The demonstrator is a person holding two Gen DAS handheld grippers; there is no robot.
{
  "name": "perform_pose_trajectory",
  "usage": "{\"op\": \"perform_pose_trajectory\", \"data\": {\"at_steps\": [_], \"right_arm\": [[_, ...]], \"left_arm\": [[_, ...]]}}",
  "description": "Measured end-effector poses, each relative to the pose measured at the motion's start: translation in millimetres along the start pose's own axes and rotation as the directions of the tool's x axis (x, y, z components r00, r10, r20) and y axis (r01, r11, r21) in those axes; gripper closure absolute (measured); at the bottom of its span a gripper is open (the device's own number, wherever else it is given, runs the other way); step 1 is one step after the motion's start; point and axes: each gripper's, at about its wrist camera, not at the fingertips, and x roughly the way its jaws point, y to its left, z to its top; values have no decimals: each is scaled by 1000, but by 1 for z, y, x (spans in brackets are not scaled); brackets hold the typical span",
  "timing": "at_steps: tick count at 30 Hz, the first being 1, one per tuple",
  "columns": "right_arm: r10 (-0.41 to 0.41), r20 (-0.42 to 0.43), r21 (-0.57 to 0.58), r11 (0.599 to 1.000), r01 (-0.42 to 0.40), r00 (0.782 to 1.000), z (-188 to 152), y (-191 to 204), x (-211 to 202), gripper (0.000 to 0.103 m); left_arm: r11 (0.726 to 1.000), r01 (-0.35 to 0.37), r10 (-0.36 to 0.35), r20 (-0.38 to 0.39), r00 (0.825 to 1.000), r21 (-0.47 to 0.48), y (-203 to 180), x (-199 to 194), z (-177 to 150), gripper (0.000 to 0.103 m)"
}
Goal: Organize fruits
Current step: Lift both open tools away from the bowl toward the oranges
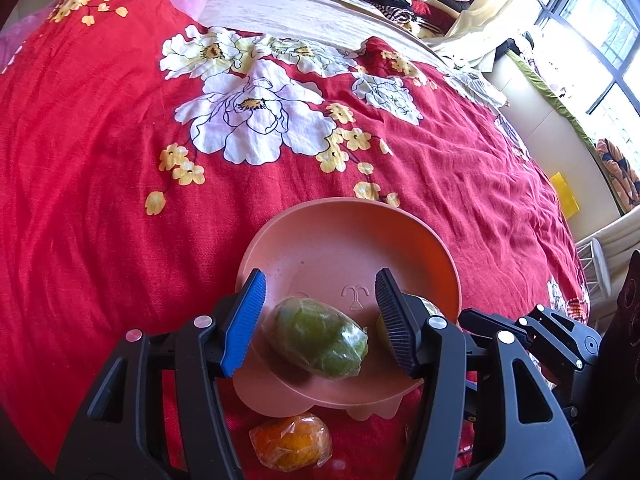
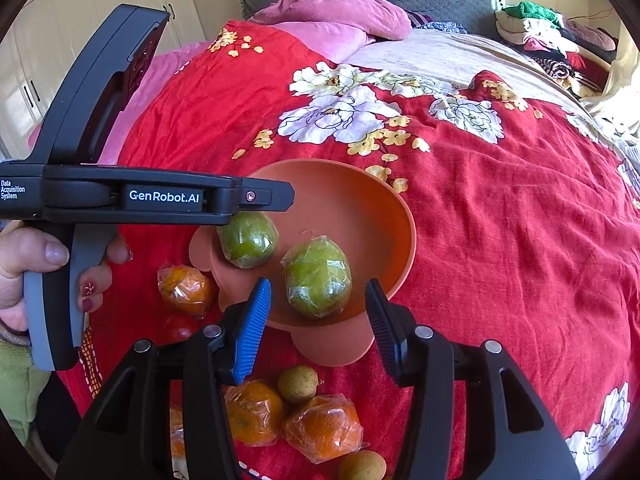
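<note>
A salmon-pink bowl (image 1: 348, 210) (image 2: 406, 224) rests on the red flowered bedspread and holds two green fruits in clear wrap. My left gripper (image 1: 320, 276) hangs open over the first green fruit (image 1: 316, 338) (image 2: 248, 240), with a gap between each pad and the fruit. From the right wrist view the left gripper (image 2: 276, 196) shows side-on above that fruit. My right gripper (image 2: 318, 284) is open around the second green fruit (image 2: 318, 278) (image 1: 432, 306), which lies in the bowl clear of both pads. Wrapped oranges (image 2: 186, 290) (image 2: 324, 426) (image 1: 292, 444) lie in front of the bowl.
Another wrapped orange (image 2: 254, 412), two small brown round fruits (image 2: 298, 384) (image 2: 362, 466) and a red fruit (image 2: 180, 328) lie near the bed's front edge. A hand (image 2: 24, 264) holds the left gripper. Pink pillows (image 2: 332, 12) and piled clothes (image 2: 548, 36) sit at the far end.
</note>
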Motion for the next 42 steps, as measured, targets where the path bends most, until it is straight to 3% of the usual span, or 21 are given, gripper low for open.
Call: {"op": "perform_pose_trajectory", "data": {"at_steps": [16, 28, 36, 42], "right_arm": [[-14, 31, 25, 1000, 14, 999, -1, -4, -19, 42], [-44, 79, 60, 997, 39, 996, 0, -13, -43, 23], [-64, 112, 79, 995, 55, 992, -1, -19, -59, 13], [-68, 125, 79, 995, 59, 990, -2, -18, -67, 12]], "left_arm": [[1000, -23, 24, 45, 999, -16, 3, -28, -6, 31], [999, -49, 50, 98, 994, -13, 0, -54, -14, 11], [997, -68, 70, 125, 990, -22, -1, -70, -22, 10], [997, -73, 77, 137, 988, -31, -1, -77, -28, 10]]}}
